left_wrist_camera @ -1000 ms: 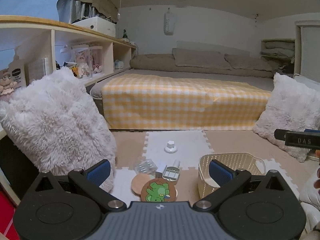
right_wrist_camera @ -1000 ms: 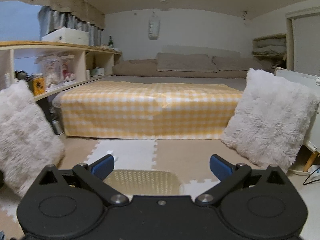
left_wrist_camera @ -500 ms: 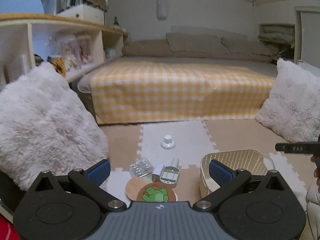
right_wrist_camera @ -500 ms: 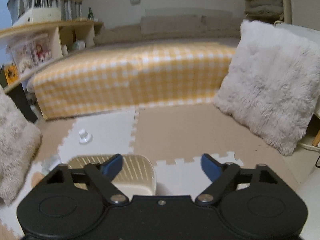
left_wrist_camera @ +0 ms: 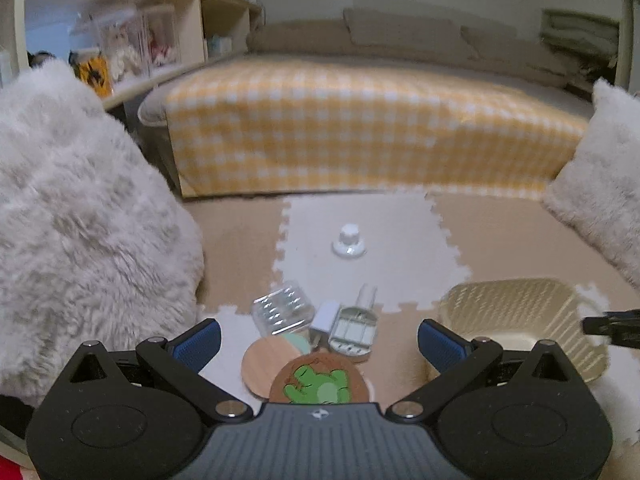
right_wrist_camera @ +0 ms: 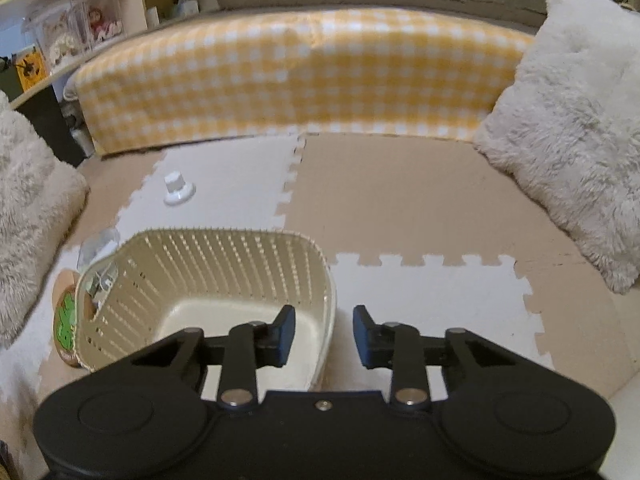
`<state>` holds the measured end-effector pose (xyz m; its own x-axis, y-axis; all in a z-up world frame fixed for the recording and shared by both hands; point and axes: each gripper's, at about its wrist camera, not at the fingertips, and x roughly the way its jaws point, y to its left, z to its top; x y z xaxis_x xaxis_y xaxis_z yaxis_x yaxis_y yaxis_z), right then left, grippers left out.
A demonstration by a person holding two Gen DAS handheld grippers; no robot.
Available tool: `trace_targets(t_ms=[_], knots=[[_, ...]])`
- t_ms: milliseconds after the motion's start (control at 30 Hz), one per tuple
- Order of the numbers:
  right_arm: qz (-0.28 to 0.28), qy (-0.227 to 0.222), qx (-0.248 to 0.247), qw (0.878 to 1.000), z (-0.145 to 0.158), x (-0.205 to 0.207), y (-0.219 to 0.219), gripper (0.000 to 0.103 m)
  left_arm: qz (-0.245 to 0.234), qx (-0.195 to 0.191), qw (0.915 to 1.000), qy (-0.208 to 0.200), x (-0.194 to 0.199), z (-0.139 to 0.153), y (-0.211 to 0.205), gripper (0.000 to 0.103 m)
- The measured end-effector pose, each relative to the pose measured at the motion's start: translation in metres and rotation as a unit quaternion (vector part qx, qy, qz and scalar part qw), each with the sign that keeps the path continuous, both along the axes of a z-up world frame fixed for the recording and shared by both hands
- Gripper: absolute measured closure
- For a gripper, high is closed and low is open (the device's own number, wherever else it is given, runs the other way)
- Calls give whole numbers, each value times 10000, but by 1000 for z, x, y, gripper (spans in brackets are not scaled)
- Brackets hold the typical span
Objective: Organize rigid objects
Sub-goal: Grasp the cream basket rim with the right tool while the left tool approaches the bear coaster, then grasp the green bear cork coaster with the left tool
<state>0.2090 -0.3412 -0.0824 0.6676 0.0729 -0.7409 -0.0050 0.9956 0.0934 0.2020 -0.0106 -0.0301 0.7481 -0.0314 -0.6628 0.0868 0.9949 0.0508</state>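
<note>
A cream slatted basket (right_wrist_camera: pixel 224 256) stands empty on the foam floor mat; it also shows in the left wrist view (left_wrist_camera: pixel 520 312). My right gripper (right_wrist_camera: pixel 324 336) hangs over the basket's right wall, jaws partly closed on either side of the rim and holding nothing. My left gripper (left_wrist_camera: pixel 318 340) is wide open above a cluster of small objects: a round frog coaster (left_wrist_camera: pixel 320 380), a plain wooden coaster (left_wrist_camera: pixel 264 360), a clear plastic case (left_wrist_camera: pixel 282 310), a white plug (left_wrist_camera: pixel 325 316) and a grey battery holder (left_wrist_camera: pixel 354 330). A white knob (left_wrist_camera: pixel 349 240) sits farther out.
A fluffy white pillow (left_wrist_camera: pixel 80 220) lies at the left and another (right_wrist_camera: pixel 568 128) at the right. A bed with a yellow checked cover (left_wrist_camera: pixel 360 132) runs across the back. Shelves (left_wrist_camera: pixel 120 52) stand at the far left.
My right gripper has tilted down and come closer to the basket, and its jaws have narrowed around the right rim. My left gripper has moved forward and down toward the cluster.
</note>
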Motion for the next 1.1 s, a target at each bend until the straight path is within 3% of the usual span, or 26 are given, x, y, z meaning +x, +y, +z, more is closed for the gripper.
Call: trace_targets(t_ms=[167, 300, 433, 600, 800, 1100], knots=[[-16, 149, -79, 9999, -4, 4, 3, 82, 187, 89, 9997, 131, 20, -25, 9, 0], [-80, 300, -55, 9995, -8, 6, 2, 95, 287, -201, 9982, 492, 32, -44, 17, 0], [-130, 333, -39, 9994, -9, 7, 1, 96, 284, -434, 9937, 991, 39, -63, 20, 0], [-201, 340, -2, 9992, -9, 7, 2, 96, 281, -672, 9898, 1228, 46, -80, 16, 0], [-226, 326, 50, 9992, -9, 7, 0, 96, 259, -888, 9794, 1796, 56, -104, 23, 0], [-216, 331, 59, 9992, -10, 7, 1, 96, 59, -979, 9765, 1920, 66, -119, 37, 0]])
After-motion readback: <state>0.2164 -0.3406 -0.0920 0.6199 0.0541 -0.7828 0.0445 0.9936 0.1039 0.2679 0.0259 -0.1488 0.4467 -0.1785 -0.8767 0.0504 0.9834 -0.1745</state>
